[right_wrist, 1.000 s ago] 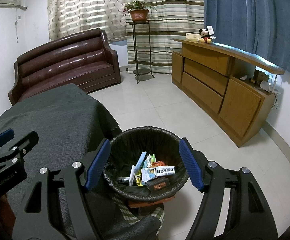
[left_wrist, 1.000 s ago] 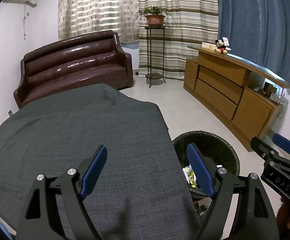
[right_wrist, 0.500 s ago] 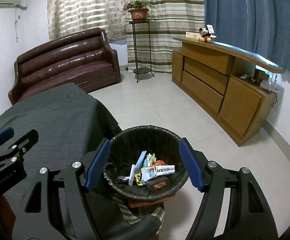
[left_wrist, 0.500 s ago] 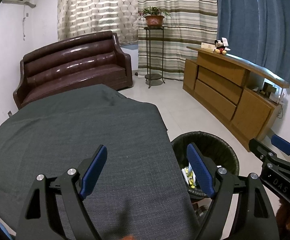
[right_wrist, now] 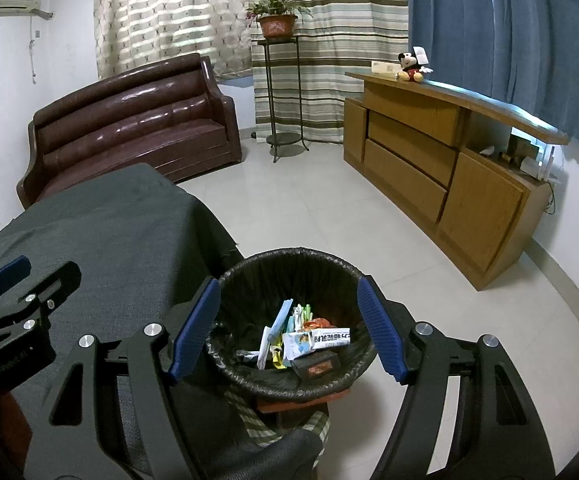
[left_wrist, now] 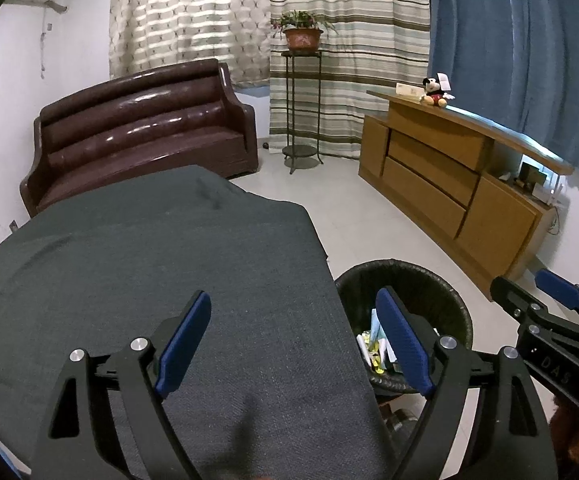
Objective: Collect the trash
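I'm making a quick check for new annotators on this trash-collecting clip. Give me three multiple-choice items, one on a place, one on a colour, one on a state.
1. Where does the trash bin stand?
A. on the sofa
B. on the floor beside the cloth-covered table
C. on the wooden cabinet

2. What colour is the liner bag in the bin?
A. black
B. white
C. yellow

3. How is the right gripper?
A. shut on a wrapper
B. shut and empty
C. open, holding nothing

Key:
1 B: the bin's rim sits by the edge of the grey cloth-covered table.
2 A: the bag folded over the rim is black.
3 C: its blue pads stand apart, and the wrappers lie in the bin below.
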A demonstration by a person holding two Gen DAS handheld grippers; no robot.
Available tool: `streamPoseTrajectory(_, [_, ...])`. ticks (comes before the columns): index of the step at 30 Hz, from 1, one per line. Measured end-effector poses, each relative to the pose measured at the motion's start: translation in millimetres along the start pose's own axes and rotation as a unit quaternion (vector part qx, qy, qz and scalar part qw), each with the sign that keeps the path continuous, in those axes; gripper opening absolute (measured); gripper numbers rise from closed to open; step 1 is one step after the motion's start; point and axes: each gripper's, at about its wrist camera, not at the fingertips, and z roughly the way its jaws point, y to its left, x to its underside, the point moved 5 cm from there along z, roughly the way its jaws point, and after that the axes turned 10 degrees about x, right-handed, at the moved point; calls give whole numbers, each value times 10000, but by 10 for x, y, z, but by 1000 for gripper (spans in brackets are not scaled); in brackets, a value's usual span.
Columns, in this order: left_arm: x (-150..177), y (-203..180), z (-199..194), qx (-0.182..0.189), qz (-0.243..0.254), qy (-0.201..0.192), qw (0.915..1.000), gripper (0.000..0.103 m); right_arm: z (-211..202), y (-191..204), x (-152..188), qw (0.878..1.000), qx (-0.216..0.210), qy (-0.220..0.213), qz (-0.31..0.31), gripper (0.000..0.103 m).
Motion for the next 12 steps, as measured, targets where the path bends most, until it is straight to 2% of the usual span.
streamPoseTrajectory(6, [-1, -6, -4, -54, 24, -7, 10000, 82, 8, -1, -15, 10000, 2, 10, -4, 69])
streamPoseTrajectory(12, [39, 149, 64, -148, -147, 191, 9996, 82, -56, 73, 36, 10000, -2, 61, -68, 70])
